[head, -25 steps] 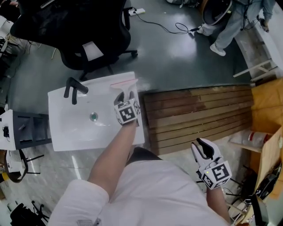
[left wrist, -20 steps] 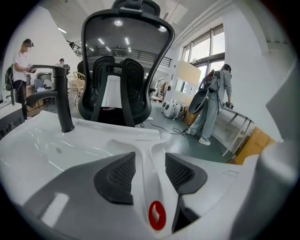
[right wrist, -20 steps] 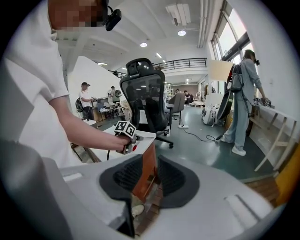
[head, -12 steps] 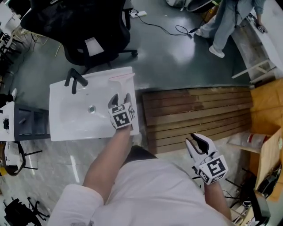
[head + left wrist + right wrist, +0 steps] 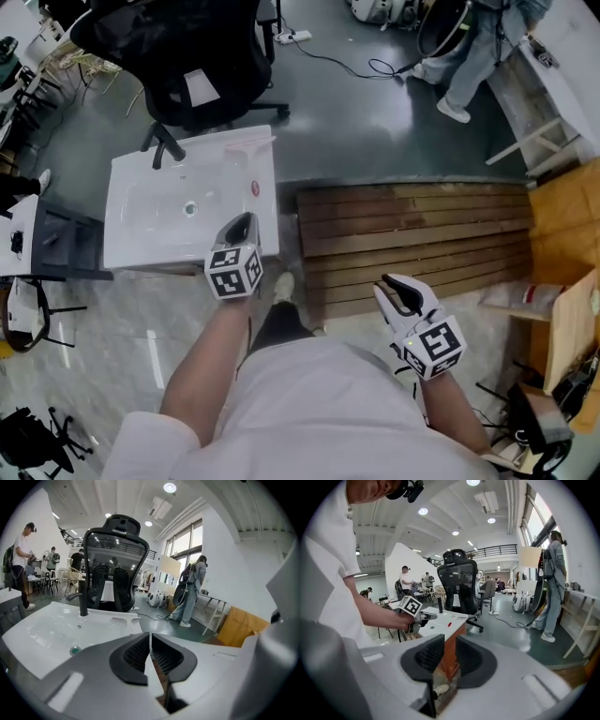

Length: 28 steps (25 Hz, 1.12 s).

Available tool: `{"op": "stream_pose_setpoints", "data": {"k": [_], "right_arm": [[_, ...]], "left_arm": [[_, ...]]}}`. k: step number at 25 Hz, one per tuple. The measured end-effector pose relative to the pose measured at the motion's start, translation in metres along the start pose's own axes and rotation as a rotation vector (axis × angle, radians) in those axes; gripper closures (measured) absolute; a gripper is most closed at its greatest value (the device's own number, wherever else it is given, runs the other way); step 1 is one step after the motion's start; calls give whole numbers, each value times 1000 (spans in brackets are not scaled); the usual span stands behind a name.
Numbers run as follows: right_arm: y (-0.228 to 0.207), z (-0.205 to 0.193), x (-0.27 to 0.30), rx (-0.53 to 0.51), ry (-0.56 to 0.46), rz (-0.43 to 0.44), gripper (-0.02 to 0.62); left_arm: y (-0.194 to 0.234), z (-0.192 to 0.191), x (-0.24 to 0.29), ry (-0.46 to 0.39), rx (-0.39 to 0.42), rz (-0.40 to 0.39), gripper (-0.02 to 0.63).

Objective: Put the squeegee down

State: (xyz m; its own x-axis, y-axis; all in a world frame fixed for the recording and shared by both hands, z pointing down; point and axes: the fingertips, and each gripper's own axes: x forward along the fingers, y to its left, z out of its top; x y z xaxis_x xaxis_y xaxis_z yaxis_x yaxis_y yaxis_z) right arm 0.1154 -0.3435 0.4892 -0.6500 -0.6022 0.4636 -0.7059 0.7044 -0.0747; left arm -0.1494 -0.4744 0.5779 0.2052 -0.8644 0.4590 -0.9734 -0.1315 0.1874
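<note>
Head view, looking steeply down on a white sink (image 5: 127,183): glossy, rectangular, round-cornered, set on a stand over pale stone-patterned flooring. In its shallow bowl, a small round metal drain (image 5: 190,208). At the far left corner, a matte black faucet (image 5: 161,142).

On the flat rim at the far right corner, outside the bowl, the squeegee (image 5: 247,142), lying flat and touched by neither gripper. T-shaped, white plastic, with a thin pinkish strip along the blade. Long axis of the blade running along the sink's far edge, short handle pointing back toward the person. Just nearer on the same rim, a small red spot (image 5: 253,187), too small to identify.

Left gripper (image 5: 242,221) hovering over the sink's near right part, well apart from the squeegee. Ribbed black pads drawn almost together, having just been closing, with nothing between them.

Right gripper (image 5: 392,284) off to the side, near a slatted wooden panel (image 5: 412,225) of brown, weathered boards. Pads having just been closing a little, yet parted by a clear gap and gripping nothing.

Beyond the sink, a black mesh-backed office chair (image 5: 178,56) on dark, shiny flooring.
</note>
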Motion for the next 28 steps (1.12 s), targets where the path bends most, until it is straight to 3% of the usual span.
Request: {"op": "stream_pose_setpoints", "data": {"k": [4, 7, 12, 15, 21, 28], "right_arm": [[20, -13, -20, -15, -30, 46, 570], [37, -20, -31, -39, -51, 87, 592], [64, -25, -40, -96, -44, 130, 592], [82, -22, -36, -110, -57, 140, 592], [123, -11, -29, -148, -54, 192, 592], [198, 4, -12, -186, -64, 222, 592]], "left_arm": [[-28, -14, -60, -3, 1, -53, 598], [-58, -25, -106, -3, -13, -137, 598], [-131, -45, -184, 27, 82, -397, 598], [-150, -52, -222, 33, 84, -512, 599], [-168, -41, -270, 2, 82, -610, 599], [-134, -45, -323, -2, 104, -639, 598]]}}
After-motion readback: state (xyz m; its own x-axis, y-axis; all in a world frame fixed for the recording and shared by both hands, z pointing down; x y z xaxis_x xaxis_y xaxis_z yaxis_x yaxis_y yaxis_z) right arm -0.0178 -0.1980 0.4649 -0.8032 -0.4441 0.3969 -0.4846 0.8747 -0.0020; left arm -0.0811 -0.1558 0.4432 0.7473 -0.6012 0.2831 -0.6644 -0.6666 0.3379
